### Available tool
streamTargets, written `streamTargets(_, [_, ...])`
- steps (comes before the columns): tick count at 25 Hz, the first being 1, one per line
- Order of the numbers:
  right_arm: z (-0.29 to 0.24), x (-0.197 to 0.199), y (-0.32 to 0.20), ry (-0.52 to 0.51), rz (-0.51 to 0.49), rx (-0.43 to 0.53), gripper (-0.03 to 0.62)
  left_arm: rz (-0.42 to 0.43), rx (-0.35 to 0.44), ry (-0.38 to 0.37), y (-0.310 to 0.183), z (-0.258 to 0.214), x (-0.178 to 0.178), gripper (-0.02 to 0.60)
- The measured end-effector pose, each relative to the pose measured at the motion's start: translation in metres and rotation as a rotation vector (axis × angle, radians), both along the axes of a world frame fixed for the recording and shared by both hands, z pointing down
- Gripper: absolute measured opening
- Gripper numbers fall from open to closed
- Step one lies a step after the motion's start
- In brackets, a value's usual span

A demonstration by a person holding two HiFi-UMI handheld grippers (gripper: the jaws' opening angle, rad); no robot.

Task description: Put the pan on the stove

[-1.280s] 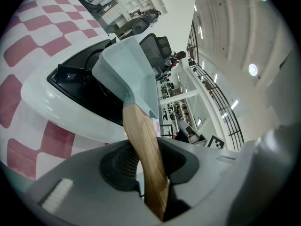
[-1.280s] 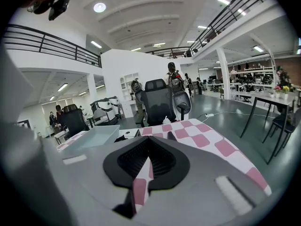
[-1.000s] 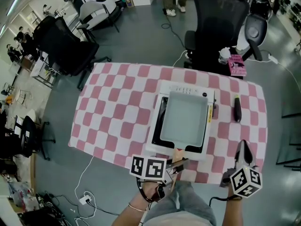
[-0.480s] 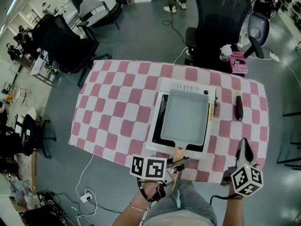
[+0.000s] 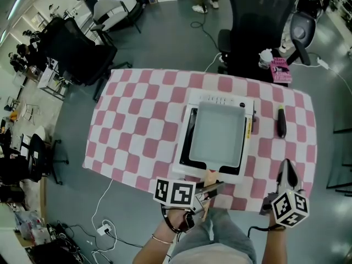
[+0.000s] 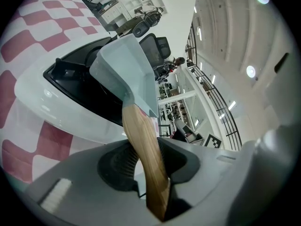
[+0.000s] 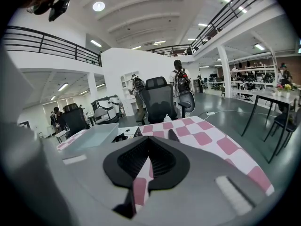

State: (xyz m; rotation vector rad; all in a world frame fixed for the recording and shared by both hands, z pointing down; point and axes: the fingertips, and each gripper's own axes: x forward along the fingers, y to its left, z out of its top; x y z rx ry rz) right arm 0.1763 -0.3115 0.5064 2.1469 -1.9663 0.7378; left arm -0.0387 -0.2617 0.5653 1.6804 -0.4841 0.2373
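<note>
A rectangular pale grey-blue pan (image 5: 217,136) sits flat on the black top of the white stove (image 5: 184,172) in the middle of the checked table. Its wooden handle (image 5: 210,176) points toward me over the stove's near edge. My left gripper (image 5: 212,189) is at the handle's end. In the left gripper view the handle (image 6: 143,145) still lies between the jaws, which have just been opening, and a thin gap shows beside it. My right gripper (image 5: 286,168) hovers over the table's near right corner, shut with nothing in it (image 7: 148,147).
A black marker-like object (image 5: 281,123) lies to the right of the stove. The red-and-white checked cloth (image 5: 137,125) covers the table. A black office chair (image 5: 258,15) and a pink book (image 5: 281,70) stand beyond the far edge. A white cable (image 5: 102,202) hangs at the near left.
Only the head view has shifted slightly. The pan stays on the stove and both grippers keep their places.
</note>
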Motion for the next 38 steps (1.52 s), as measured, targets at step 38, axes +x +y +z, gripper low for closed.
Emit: streamTargets(38, [-0.003, 0.0, 0.003, -0.008, 0.002, 0.005, 0.009, -0.024, 0.032, 0.074, -0.005, -0.01, -0.004, 0.285])
